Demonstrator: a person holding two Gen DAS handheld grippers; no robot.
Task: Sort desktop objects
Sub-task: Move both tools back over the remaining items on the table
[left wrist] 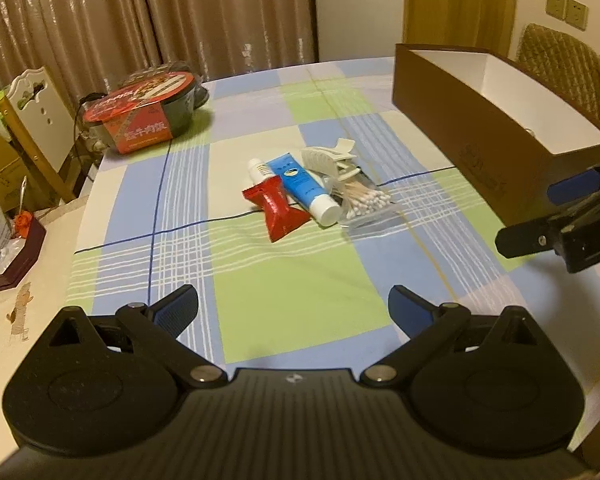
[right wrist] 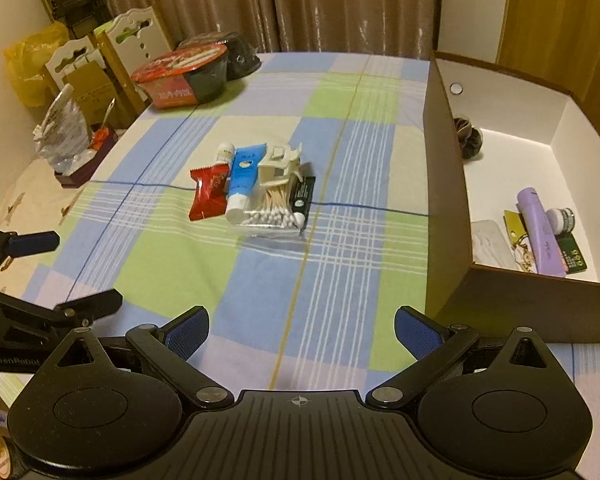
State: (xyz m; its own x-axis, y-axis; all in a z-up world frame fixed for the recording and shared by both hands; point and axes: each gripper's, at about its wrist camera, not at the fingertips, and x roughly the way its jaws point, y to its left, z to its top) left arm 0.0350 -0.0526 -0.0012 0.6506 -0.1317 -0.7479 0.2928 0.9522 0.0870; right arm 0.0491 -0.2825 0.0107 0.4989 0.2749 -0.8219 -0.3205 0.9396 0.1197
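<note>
A small pile lies mid-table: a red snack packet (left wrist: 278,208) (right wrist: 209,193), a blue-and-white tube (left wrist: 308,188) (right wrist: 242,178), a little white bottle (left wrist: 257,169) (right wrist: 225,151), a white hair claw (left wrist: 330,158) (right wrist: 279,164), a bag of cotton swabs (left wrist: 366,202) (right wrist: 274,210) and a black stick (right wrist: 303,196). My left gripper (left wrist: 294,312) hangs open, well short of the pile. Also open is my right gripper (right wrist: 302,330), near the table's front. The brown box (left wrist: 480,128) (right wrist: 444,184) stands to the right, holding a purple tube (right wrist: 540,236), a small jar and other items.
A red-lidded instant meal bowl (left wrist: 144,108) (right wrist: 184,78) sits at the far left of the checked tablecloth (left wrist: 292,264) (right wrist: 172,256). A dark tray with a plastic bag (right wrist: 66,140) stands on the left edge. Chairs (left wrist: 40,120) and curtains lie beyond the table.
</note>
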